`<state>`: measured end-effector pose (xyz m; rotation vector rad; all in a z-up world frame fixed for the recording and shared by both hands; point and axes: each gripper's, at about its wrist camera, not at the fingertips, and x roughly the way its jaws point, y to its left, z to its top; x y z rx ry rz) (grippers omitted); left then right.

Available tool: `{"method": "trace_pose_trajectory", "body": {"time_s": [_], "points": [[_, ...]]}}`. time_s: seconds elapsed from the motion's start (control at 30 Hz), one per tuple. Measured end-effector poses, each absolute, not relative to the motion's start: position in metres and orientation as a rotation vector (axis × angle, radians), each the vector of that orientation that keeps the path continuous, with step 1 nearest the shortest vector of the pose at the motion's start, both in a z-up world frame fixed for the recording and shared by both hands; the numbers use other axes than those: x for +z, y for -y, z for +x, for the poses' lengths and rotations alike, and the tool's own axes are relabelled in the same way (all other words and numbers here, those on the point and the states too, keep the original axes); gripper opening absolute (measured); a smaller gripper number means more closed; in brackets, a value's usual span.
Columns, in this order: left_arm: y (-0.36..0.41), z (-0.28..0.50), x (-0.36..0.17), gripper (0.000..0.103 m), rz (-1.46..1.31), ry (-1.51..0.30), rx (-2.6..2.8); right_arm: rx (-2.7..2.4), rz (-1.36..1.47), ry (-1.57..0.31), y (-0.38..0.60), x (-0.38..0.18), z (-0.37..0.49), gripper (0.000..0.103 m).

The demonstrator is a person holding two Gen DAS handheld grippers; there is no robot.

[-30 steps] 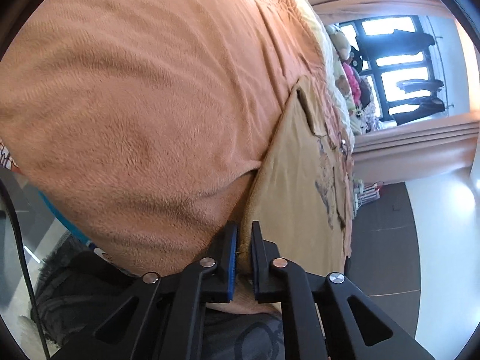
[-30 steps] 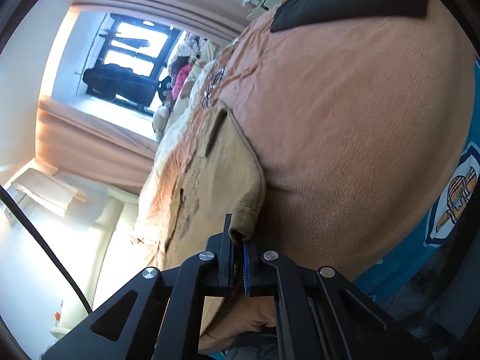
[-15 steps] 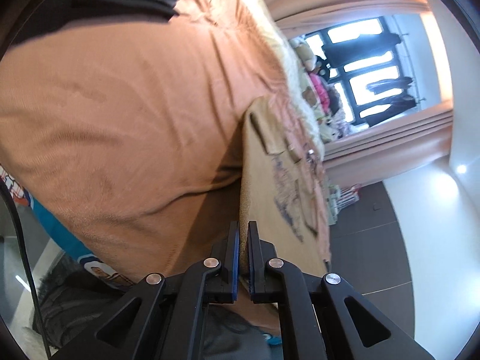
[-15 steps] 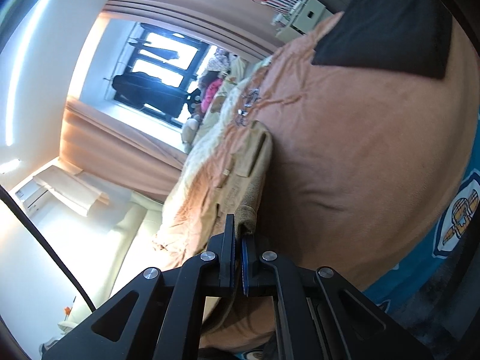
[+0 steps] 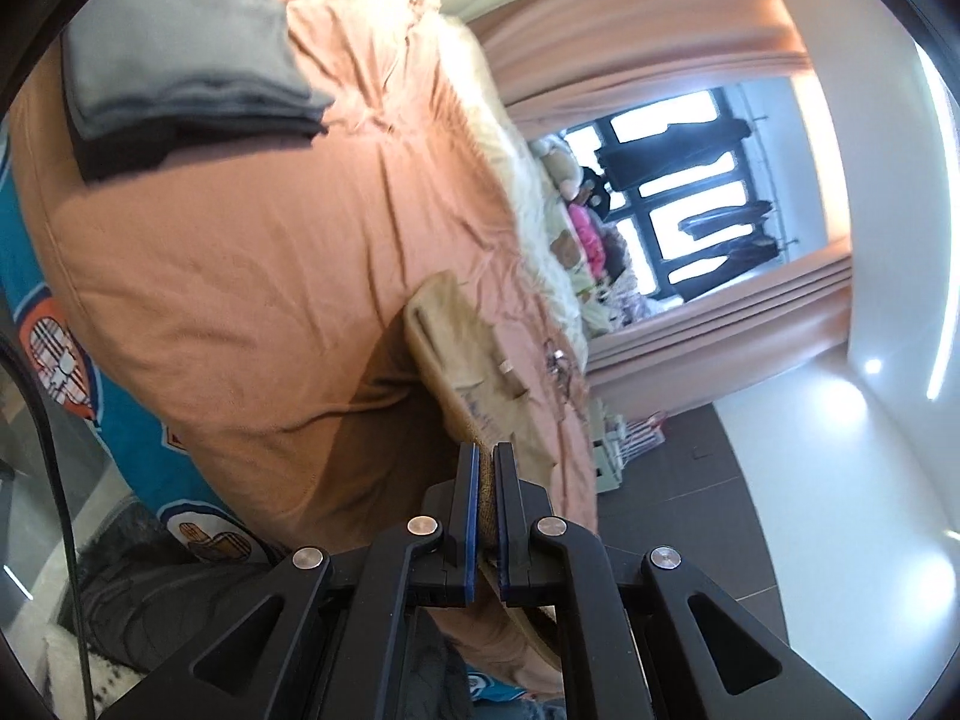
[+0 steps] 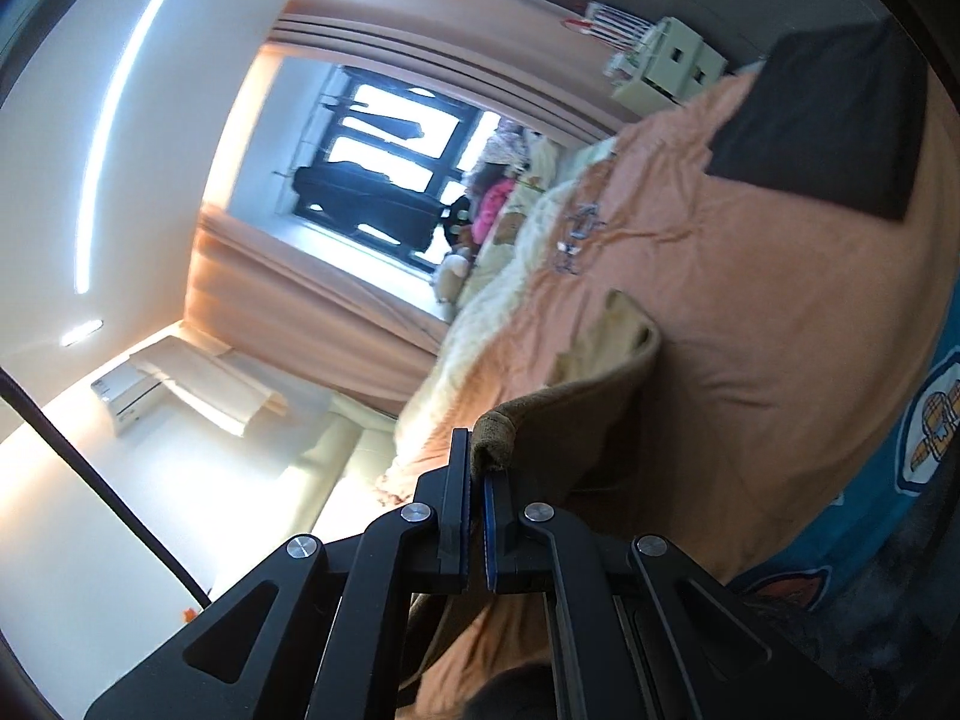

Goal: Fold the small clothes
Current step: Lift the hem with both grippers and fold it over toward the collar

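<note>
— Spread across most of both views: an orange blanket (image 5: 252, 252), creased, over a teal sheet with cartoon patches (image 5: 54, 354).
— And stacked on it?
— Folded grey and black cloth (image 5: 180, 66), near the far corner in the left wrist view; seen as a dark slab (image 6: 828, 138) from the right wrist.
— Beyond the bed?
— A window with dark bars (image 6: 390, 180), peach curtains (image 5: 648, 18) on both sides, soft toys (image 5: 576, 222) heaped below the glass, dark floor (image 5: 690, 516).
</note>
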<state>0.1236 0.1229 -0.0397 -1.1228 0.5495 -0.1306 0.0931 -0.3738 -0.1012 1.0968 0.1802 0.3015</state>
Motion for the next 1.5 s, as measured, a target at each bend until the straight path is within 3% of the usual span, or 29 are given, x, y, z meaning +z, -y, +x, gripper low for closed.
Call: {"method": "trace_pose_trajectory", "body": {"time_s": [0.37,0.63,1.17,1.5], "points": [[-0.141,0.064,0.007,0.004,-1.137,-0.434,-0.171,0.388,1.091,-0.126,0.378,-0.095,0.095,0.000],[-0.143,0.070,0.026,0.004,-1.115,-0.412,-0.194,0.391,1.078,-0.111,0.381,-0.103,0.128,0.000],[-0.141,0.169,0.014,0.004,-1.089,-0.488,-0.134,0.320,1.125,-0.196,0.381,-0.100,0.225,0.000],[-0.147,0.254,-0.021,0.004,-1.084,-0.585,-0.044,0.255,1.141,-0.308,0.377,-0.105,0.302,0.000]]}}
